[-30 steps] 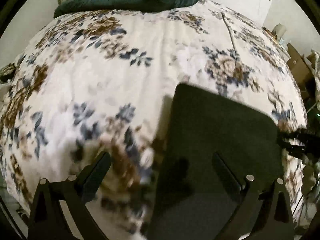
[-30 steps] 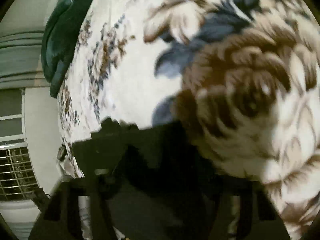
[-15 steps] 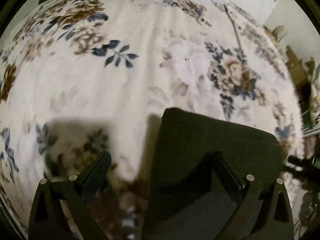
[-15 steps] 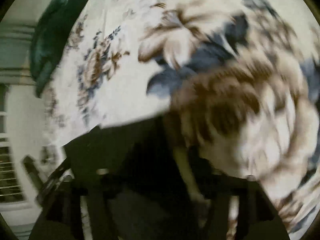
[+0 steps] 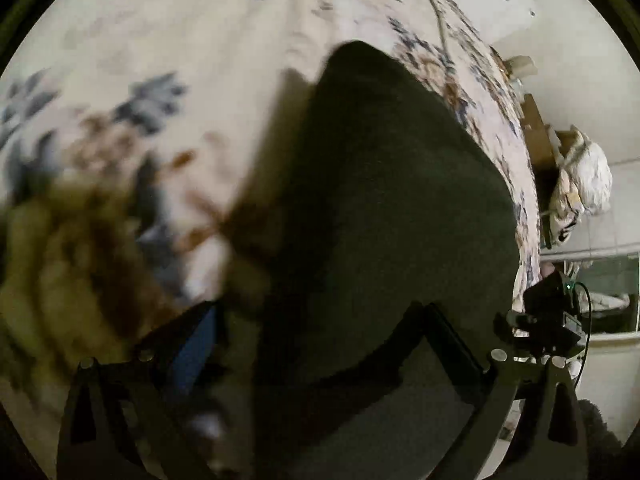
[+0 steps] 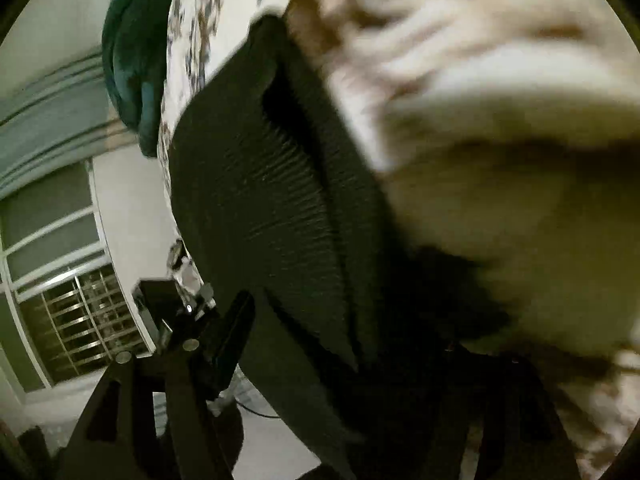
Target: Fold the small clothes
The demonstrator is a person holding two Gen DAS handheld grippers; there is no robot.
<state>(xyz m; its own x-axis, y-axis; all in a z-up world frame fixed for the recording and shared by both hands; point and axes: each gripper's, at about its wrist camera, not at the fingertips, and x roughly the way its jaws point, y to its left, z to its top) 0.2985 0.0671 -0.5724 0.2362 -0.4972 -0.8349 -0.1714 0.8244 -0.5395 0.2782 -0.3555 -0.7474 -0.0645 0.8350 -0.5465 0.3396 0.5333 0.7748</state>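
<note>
Now dark garment (image 5: 384, 208), floral bedspread (image 5: 168, 40)

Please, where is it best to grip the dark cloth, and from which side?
Probably at its near edge, from the near side. The dark cloth spreads away over the floral bedcover, and its near hem reaches between the left gripper fingers.

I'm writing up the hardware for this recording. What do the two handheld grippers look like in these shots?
Both are black. The left gripper has angular, plate-like jaws with triangular cut-outs in its frame, round silver fasteners and a blue patch inside one jaw. The right gripper has the same black frame and silver fasteners. Each view shows the other unit as a boxy black body with a small light and thin cables. No sleeves or hands show.
</note>
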